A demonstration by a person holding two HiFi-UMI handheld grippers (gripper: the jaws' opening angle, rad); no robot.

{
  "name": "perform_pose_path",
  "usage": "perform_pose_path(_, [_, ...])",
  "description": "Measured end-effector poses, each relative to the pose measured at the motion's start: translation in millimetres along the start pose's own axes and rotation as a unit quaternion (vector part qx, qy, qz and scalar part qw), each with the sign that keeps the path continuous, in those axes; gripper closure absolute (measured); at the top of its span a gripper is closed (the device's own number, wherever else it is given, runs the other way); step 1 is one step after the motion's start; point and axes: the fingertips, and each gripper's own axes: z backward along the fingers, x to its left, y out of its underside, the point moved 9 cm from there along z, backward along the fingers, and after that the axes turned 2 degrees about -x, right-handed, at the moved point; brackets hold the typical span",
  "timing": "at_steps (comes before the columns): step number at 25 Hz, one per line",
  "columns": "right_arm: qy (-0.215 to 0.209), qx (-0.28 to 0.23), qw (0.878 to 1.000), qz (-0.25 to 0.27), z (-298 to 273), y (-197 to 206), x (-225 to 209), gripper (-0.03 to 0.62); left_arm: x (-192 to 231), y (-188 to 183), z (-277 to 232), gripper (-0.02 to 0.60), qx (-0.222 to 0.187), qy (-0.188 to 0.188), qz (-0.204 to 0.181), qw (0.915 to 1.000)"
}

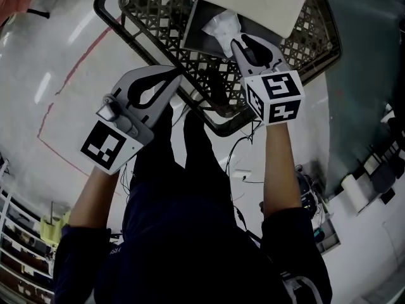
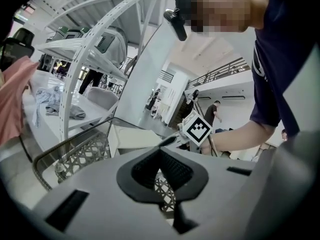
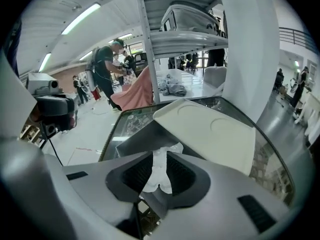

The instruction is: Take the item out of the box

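Note:
A white box (image 1: 253, 5) with its lid thrown open lies in a black lattice basket (image 1: 158, 18). My right gripper (image 1: 235, 43) is at the box's mouth, shut on a crinkly white wrapped item (image 1: 221, 25) that rises out of the opening. In the right gripper view the white item (image 3: 157, 181) is pinched between the black pads of the right gripper (image 3: 161, 154), with the open lid (image 3: 210, 131) behind. My left gripper (image 1: 176, 76) hovers at the basket's near rim, shut and holding nothing. From the left gripper (image 2: 160, 151) view, the box (image 2: 135, 136) sits ahead.
The basket rim (image 2: 80, 154) curves round the box. White shelving (image 3: 185, 39) stands behind it, with clothes on a table (image 3: 170, 89). Several people are in the background. Below me are the floor with a red line (image 1: 69, 75) and loose cables (image 1: 243, 144).

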Motion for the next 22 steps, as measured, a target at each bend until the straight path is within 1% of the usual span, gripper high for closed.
perform_pose_path(5, [0.009, 0.044, 0.999, 0.031, -18.7, 3.0, -4.8, 0.494, 4.4, 8.8, -1.4, 0.575, 0.004, 0.001, 0.014, 0.9999])
perform_pose_path(8, [0.007, 0.081, 0.996, 0.046, -30.1, 8.5, -4.5, 0.494, 7.7, 12.9, 0.2, 0.575, 0.005, -0.003, 0.019, 0.9998])
perform_pose_path(12, [0.016, 0.112, 0.992, 0.063, -40.6, 14.4, -5.0, 0.496, 12.4, 17.6, 3.5, 0.575, 0.004, -0.007, 0.024, 0.9997])
perform_pose_path(16, [0.02, 0.129, 0.989, 0.066, -47.7, 18.8, -6.4, 0.517, 14.6, 21.1, 6.5, 0.575, 0.007, -0.009, 0.029, 0.9995])
perform_pose_path(22, [0.024, 0.135, 0.989, 0.053, -50.5, 18.5, -9.6, 0.559, 15.4, 20.5, 9.1, 0.575, 0.007, -0.008, 0.03, 0.9995])
